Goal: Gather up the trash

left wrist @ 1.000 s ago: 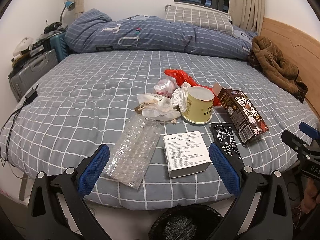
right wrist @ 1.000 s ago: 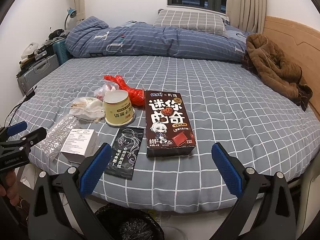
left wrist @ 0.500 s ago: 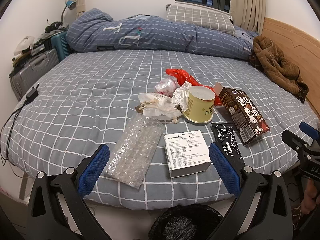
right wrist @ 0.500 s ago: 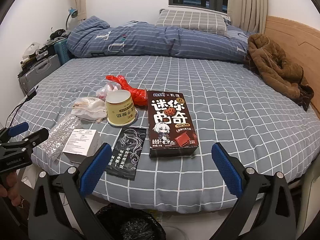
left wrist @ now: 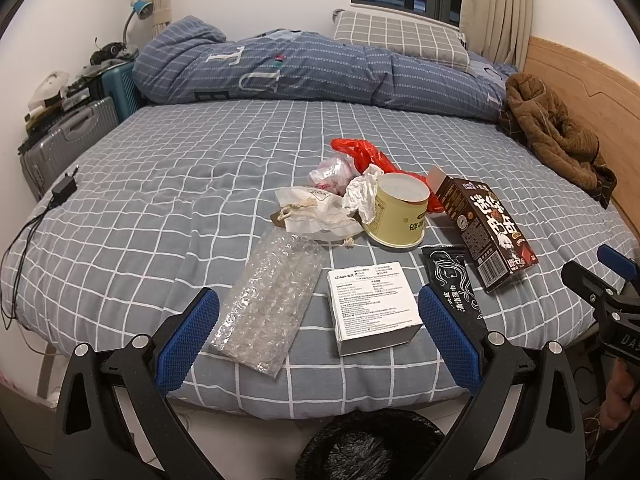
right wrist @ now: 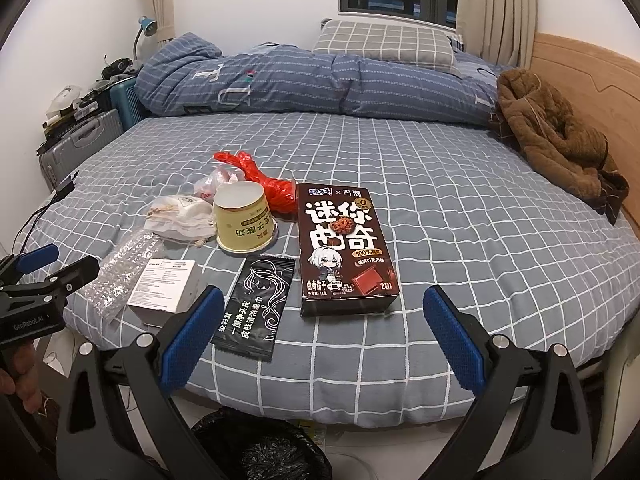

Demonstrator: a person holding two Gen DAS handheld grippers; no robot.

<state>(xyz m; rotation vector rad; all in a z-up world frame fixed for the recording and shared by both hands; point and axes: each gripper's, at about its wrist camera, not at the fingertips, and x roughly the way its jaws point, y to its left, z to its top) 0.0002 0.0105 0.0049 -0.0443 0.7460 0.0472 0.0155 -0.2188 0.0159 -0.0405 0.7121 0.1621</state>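
Note:
Trash lies on the bed near its front edge: a bubble wrap sheet (left wrist: 272, 304), a white box (left wrist: 372, 312), a black sachet (right wrist: 254, 306), a dark cookie box (right wrist: 342, 248), a yellow cup (right wrist: 244, 222), a white cloth pouch (left wrist: 316, 212), crumpled paper (left wrist: 362, 194), a clear bag (left wrist: 332, 170) and a red plastic bag (right wrist: 268, 180). My left gripper (left wrist: 318, 338) is open and empty, just short of the white box and bubble wrap. My right gripper (right wrist: 320, 336) is open and empty, just short of the cookie box.
A bin with a black bag (right wrist: 260, 448) stands on the floor below the bed's front edge. A folded blue duvet (left wrist: 304, 72), a pillow (left wrist: 400, 36) and a brown jacket (left wrist: 556, 136) lie at the back. Suitcases (left wrist: 68, 136) stand at left. A charger cable (left wrist: 60, 192) lies at left.
Both grippers have edged slightly forward toward the trash. Nothing on the bed has moved.

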